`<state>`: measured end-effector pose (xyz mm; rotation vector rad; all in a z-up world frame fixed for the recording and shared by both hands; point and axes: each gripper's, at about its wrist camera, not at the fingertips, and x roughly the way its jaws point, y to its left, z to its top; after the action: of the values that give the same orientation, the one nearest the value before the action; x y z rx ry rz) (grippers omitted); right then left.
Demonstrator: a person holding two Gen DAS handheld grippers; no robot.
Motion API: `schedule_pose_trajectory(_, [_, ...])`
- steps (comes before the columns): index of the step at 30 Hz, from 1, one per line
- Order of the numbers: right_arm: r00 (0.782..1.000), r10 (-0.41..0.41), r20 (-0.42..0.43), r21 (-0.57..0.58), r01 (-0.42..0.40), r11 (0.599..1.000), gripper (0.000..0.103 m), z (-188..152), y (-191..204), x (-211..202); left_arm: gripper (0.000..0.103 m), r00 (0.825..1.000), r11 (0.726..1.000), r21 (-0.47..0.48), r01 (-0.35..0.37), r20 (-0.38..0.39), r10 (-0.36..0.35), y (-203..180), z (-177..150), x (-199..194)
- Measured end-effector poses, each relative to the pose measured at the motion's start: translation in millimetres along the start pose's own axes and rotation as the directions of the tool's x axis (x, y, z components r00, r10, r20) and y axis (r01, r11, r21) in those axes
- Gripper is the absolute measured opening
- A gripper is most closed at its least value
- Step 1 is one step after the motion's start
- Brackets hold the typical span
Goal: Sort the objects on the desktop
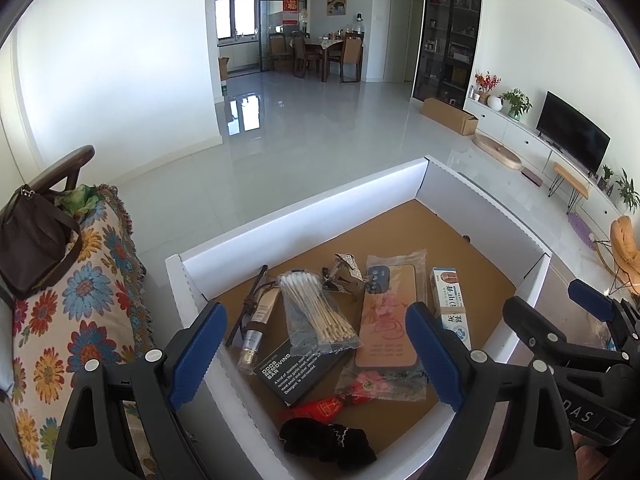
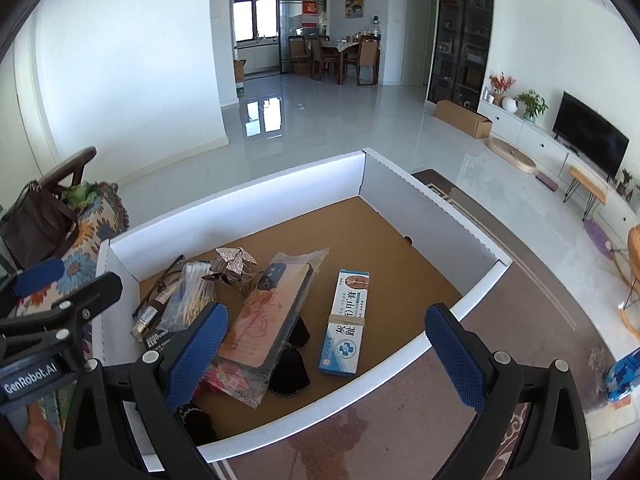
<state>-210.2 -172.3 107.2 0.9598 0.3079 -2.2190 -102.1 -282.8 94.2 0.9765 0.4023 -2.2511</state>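
Blue-padded left gripper (image 1: pixel 316 354) & right gripper (image 2: pixel 328 354) angled down over white box (image 1: pixel 304 216), both wide open, empty.

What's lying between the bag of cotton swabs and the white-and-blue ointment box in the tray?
The phone case in its clear sleeve lies between the cotton swabs and the ointment box; the left wrist view shows it best.

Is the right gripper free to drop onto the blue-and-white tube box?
Probably yes. The right gripper is open and empty, and the tube box lies flat, with nothing on top.
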Motion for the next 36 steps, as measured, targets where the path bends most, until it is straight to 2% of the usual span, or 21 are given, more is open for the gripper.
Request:
schedule_pose_trajectory(4, [1.0, 0.028, 0.001, 0.054, -0.028, 0.998, 0.099, 3.6, -6.6, 0.1, 0.091, 1.0, 1.0, 0.001, 0.0, 0.01, 0.0, -2.4, 1.1, -2.3])
schedule_pose_trajectory(11, [1.0, 0.021, -0.021, 0.027, -0.021, 0.999, 0.099, 10.4, -7.2, -1.0, 0.091, 1.0, 1.0, -0.015, 0.006, 0.01, -0.006, -1.5, 1.0, -3.3])
schedule_pose_trajectory(19, [0.994, 0.016, -0.111, -0.029, -0.019, 0.999, 0.099, 17.2, -3.9, 5.7, 0.091, 0.995, 0.999, -0.026, 0.043, -0.094, -0.045, -0.4, 5.1, 7.7])
schedule_pose_trajectory(24, [0.981, 0.003, -0.196, -0.057, -0.015, 0.998, 0.099, 26.8, -1.9, 0.7, 0.091, 0.976, 0.999, 0.019, 0.029, -0.215, -0.024, 1.4, 16.9, 5.2])
schedule_pose_trajectory(30, [0.967, -0.005, -0.255, -0.065, -0.012, 0.998, 0.099, 26.6, 4.4, -16.5, 0.091, 0.974, 0.995, 0.079, 0.059, -0.221, -0.04, 5.7, 21.7, -23.7])
schedule_pose_trajectory(33, [0.962, 0.007, -0.274, -0.059, -0.024, 0.998, 0.099, 24.3, 6.6, -18.8, 0.091, 0.971, 0.993, 0.083, 0.086, -0.232, -0.065, 6.4, 15.8, -25.9])
schedule_pose_trajectory(36, [0.955, -0.011, -0.296, -0.08, -0.014, 0.997, 0.099, 21.9, 12.5, -19.4, 0.091, 0.964, 0.992, 0.092, 0.084, -0.259, -0.058, 3.8, 11.2, -20.8])
